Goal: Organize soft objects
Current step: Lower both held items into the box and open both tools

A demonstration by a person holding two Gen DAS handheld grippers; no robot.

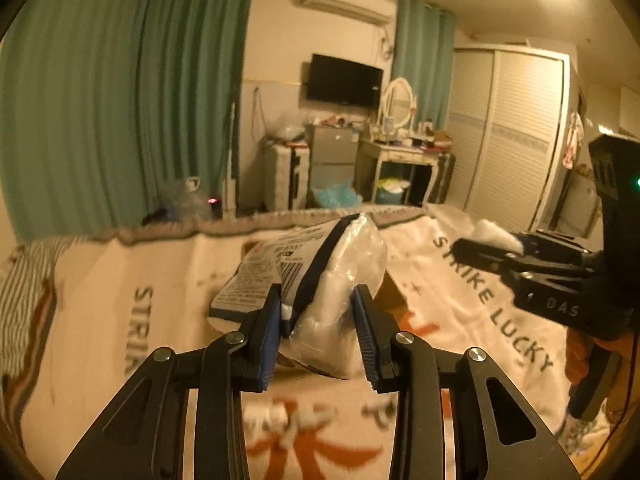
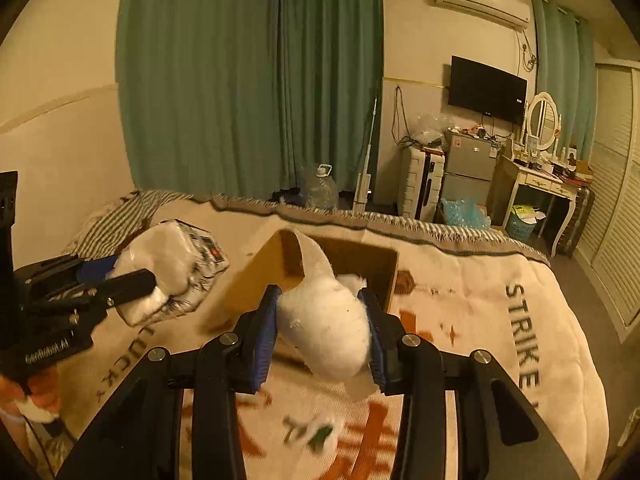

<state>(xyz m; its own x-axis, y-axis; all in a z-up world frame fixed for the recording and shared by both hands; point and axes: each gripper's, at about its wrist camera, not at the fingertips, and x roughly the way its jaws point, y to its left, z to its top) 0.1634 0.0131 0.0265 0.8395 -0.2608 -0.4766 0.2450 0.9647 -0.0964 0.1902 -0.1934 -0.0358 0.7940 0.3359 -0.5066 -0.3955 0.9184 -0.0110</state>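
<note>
Underneath, printed blanket; green curtains behind.

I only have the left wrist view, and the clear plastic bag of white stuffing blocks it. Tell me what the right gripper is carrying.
Observer: The right gripper is shut on a white wad of cotton stuffing.
Operator: Report where the box sits.
Observer: An open brown cardboard box lies on the cream printed blanket, just beyond the wad; the wad hides most of its floor.
Operator: Tell me where my bag is relative to that box.
Observer: The left gripper holds the clear plastic bag of white stuffing to the left of the box, outside its walls.
</note>
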